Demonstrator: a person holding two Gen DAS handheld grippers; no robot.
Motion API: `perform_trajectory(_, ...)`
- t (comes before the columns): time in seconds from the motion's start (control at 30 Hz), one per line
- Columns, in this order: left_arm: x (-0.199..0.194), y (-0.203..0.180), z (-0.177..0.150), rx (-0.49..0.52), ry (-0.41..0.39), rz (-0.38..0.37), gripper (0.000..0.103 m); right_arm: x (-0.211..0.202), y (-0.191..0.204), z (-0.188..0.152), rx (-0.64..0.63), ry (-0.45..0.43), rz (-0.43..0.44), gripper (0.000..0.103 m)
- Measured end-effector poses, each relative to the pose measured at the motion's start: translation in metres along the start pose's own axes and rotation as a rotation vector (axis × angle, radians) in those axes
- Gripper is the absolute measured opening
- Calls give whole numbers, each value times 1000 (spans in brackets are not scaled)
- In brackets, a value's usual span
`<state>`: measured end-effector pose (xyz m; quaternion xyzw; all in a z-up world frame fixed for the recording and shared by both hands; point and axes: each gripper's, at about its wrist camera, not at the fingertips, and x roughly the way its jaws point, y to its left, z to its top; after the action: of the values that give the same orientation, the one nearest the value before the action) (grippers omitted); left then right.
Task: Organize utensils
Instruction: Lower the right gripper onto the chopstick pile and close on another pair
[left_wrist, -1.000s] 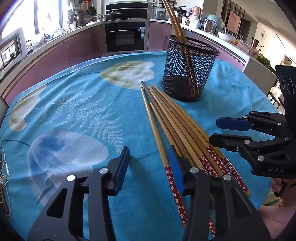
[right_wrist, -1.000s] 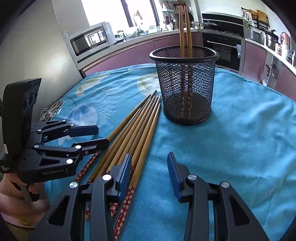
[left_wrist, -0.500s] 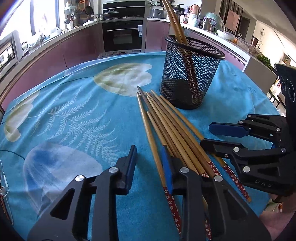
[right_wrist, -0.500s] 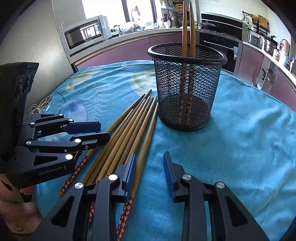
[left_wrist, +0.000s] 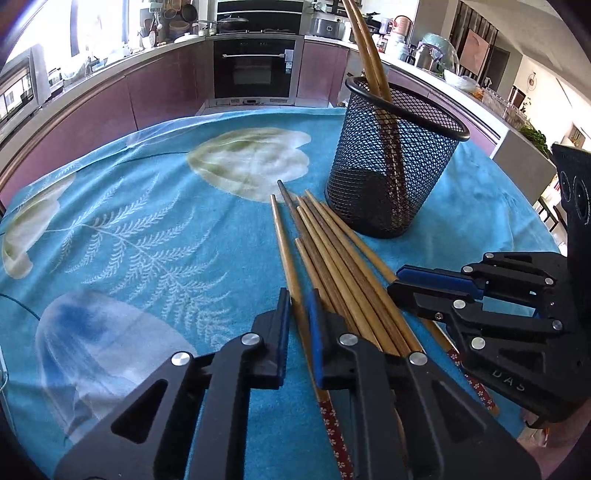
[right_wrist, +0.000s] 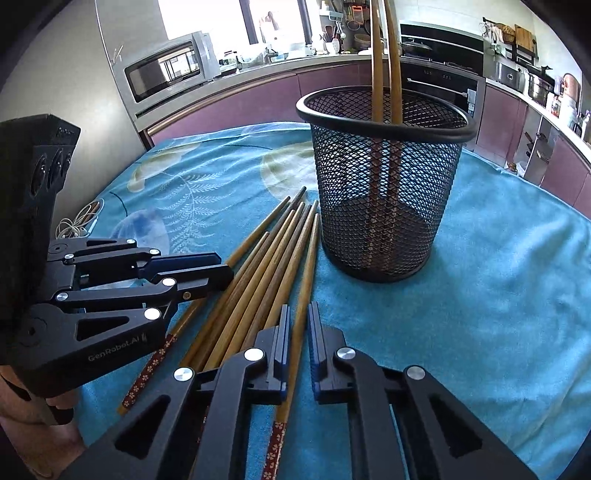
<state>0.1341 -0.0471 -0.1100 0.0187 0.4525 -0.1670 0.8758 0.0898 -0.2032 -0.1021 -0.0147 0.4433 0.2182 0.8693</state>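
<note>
Now the left tool (left_wrist: 298, 314) and the right tool (right_wrist: 297, 325) each pinch one chopstick from the chopsticks (left_wrist: 332, 258) lying on the blue tabletop (left_wrist: 147, 240) beside the mesh cup (right_wrist: 384, 192), so next they likely lift and drop them in.

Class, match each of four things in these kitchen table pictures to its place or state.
Things:
1. mesh holder
2. left hand-held gripper
3. right hand-held gripper
4. microwave

Places or states:
A. shut on the bundle's leftmost chopstick
B. on the counter
C. holds two upright chopsticks
D. shut on the bundle's rightmost chopstick

Pairs: 1-C, 2-A, 3-D, 4-B
</note>
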Motion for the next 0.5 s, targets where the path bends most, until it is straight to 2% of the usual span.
perform_trajectory(0.5, -19, 4, -9, -44, -27, -57, 8, -17, -5, -3, 25, -22, 74, 6)
